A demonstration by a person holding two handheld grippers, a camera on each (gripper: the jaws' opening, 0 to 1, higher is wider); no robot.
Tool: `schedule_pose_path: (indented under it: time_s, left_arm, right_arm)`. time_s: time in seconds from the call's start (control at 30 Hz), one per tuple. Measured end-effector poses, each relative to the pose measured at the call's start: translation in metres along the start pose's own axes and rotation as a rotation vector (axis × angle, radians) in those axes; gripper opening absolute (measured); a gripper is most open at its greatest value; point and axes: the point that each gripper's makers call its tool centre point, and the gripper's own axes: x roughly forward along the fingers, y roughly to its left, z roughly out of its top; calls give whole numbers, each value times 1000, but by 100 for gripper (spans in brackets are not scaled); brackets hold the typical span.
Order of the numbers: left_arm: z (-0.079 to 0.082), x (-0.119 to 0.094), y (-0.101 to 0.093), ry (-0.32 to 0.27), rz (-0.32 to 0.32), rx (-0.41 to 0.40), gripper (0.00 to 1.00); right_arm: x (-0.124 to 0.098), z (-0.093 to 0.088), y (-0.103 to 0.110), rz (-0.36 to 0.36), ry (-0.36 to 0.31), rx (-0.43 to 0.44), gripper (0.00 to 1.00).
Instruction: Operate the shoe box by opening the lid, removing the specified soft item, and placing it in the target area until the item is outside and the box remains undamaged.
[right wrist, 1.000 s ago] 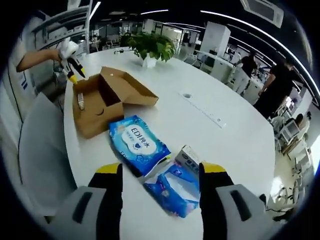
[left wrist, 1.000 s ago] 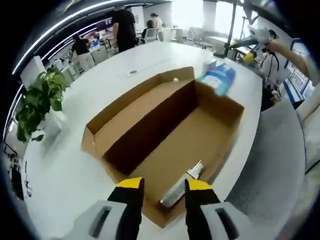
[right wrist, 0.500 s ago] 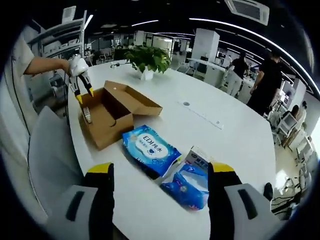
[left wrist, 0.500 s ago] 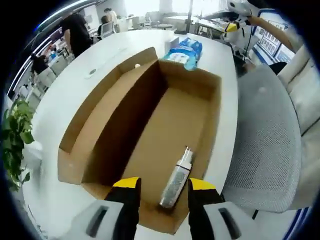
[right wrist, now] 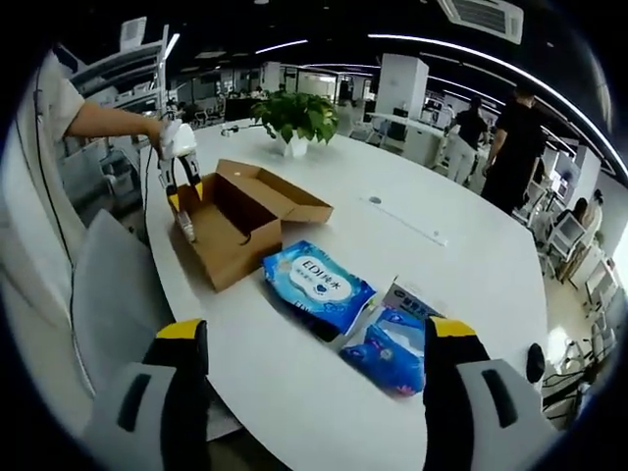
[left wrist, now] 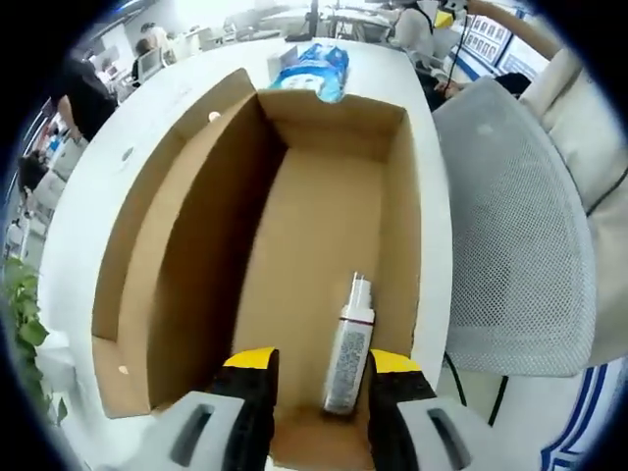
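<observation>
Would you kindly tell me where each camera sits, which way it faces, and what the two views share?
Left gripper view: rides on the left claw, looking steeply down into the open shoe box at the spray bottle lying between its open jaws.
Right gripper view: rides on the right claw, looking across the white table over the wipes pack toward the box; the person's arm holds the left claw there.
Shared: box, bottle, wipes pack, table.
</observation>
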Motion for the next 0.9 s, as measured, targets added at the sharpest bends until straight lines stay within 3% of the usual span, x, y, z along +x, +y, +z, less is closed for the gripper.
schedule_pose_path:
  time_s: [0.4,0.9]
  left_arm:
    - [-7,19,-6,81,-88,139,35]
    - [-10,25,-10,78,-116,152,33]
  right_arm:
    - [0,-1,6,6,0,9,86]
    - [5,-6,4,1,5,24,85]
